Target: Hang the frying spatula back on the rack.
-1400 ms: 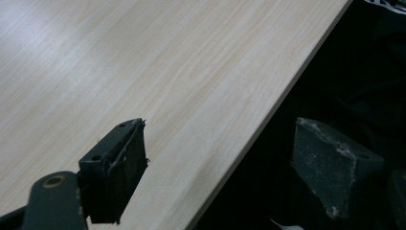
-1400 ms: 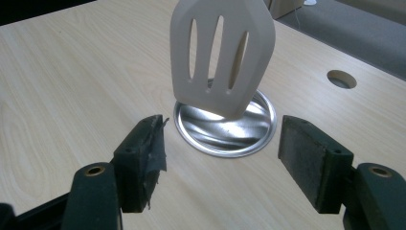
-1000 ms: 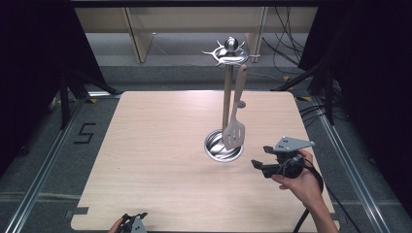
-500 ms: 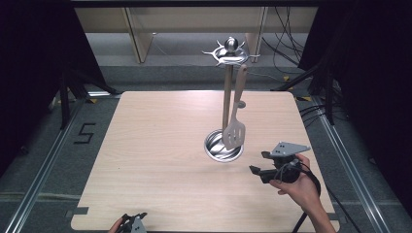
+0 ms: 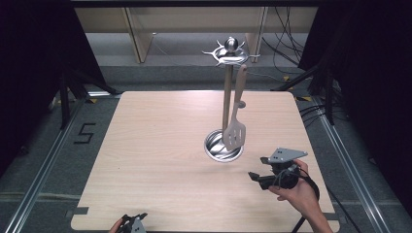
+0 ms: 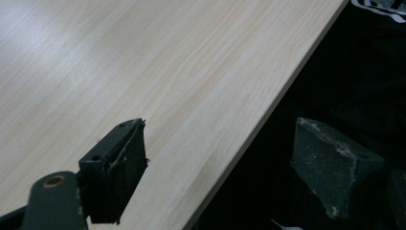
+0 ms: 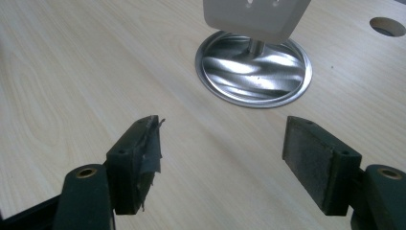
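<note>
Right gripper (image 5: 256, 177) retreated from stand (image 5: 224, 145).

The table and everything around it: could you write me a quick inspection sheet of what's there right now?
Surface: pale wooden table, bare apart from the stand; a round hole shows in it in the right gripper view.
Job's things: metal utensil stand upright on its round shiny base; a slotted spatula hangs from its top hooks, blade just above the base.
Clutter: nothing seen.
Grippers: right gripper open, held in a hand near the base, holding nothing; left gripper open at the table's near edge, holding nothing.
Cables: black cable trails from the right gripper; loose cables on the floor behind the table.
Surroundings: grey floor marked with a 5, black curtains, wooden furniture legs behind.
</note>
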